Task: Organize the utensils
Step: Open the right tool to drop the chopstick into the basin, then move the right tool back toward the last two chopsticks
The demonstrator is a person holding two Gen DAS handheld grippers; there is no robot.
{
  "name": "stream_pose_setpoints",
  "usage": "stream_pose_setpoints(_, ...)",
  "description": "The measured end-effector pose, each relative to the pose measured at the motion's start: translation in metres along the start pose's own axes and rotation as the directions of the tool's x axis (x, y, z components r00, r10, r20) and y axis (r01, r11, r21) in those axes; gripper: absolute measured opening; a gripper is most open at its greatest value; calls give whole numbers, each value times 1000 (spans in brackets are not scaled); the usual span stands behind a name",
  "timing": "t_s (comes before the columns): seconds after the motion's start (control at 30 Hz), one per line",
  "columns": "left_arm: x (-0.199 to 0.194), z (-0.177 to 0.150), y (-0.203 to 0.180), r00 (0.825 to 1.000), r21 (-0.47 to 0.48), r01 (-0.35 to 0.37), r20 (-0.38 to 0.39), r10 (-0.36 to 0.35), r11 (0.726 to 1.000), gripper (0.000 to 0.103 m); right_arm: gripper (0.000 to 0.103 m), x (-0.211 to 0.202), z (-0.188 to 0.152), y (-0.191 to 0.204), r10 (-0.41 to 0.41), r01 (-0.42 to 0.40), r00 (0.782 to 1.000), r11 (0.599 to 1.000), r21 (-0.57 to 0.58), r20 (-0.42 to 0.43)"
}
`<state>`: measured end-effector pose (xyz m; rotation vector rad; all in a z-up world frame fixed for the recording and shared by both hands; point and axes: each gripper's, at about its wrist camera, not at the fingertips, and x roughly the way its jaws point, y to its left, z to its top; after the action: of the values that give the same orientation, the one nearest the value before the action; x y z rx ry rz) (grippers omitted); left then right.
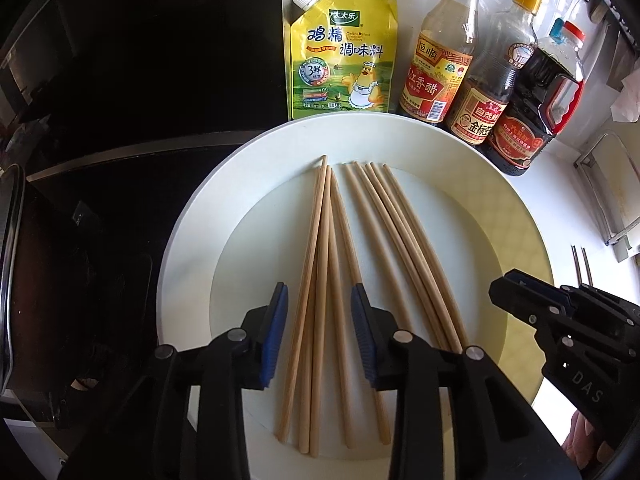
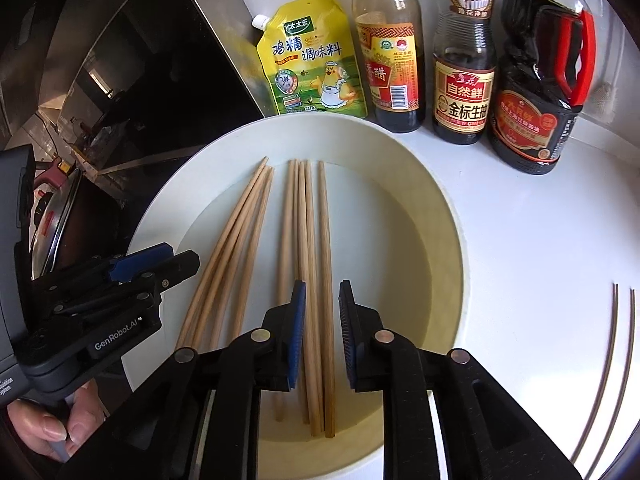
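Note:
Several wooden chopsticks (image 1: 332, 280) lie in two loose bundles on a large white plate (image 1: 192, 240). My left gripper (image 1: 319, 294) hovers open over the near ends of the left bundle, its blue pads either side of it. My right gripper (image 2: 322, 290) hovers open over the right bundle (image 2: 310, 260), also above the plate (image 2: 440, 216). Each gripper shows in the other's view: the right one at the plate's right rim (image 1: 520, 292), the left one at the left rim (image 2: 160, 264). Neither holds anything.
A yellow seasoning pouch (image 1: 344, 56) and three dark sauce bottles (image 1: 472, 80) stand behind the plate against the wall. A black stove (image 1: 120, 80) lies to the left. Two metal rods (image 2: 616, 360) lie on the white counter to the right.

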<state>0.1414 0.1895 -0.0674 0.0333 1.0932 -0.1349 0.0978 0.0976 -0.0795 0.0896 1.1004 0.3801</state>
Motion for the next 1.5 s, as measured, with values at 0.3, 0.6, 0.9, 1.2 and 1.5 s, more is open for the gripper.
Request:
stream_pose_setpoints(0.3,-13,-4,-11,1000,19,-5,11,5,1000,43,19,-20,-10,-7,4,-5,999,999,33,38)
stream_pose_setpoints(0.6,-34,-13,-25,999,37,-8,50,6,999,50,20,-43,-22,-12,14,-18,997,999,48,81)
stream_pose_setpoints(0.9,-50,-26,-44,998,53,-1,68,-2,999,53,25,-63,-34,-25,22,-31,993,996,81,116)
stream_pose_setpoints(1.2,-58,-34,-66,997,57,-1,78,-4,998,55,29,-84,-45,-44,19,-30,991,996,83,131)
stream_pose_setpoints(1.5,-64,-42,-101,996,75,20,83,-26,997,56,30,-107,-59,-75,-1,-13,990,995,97,139)
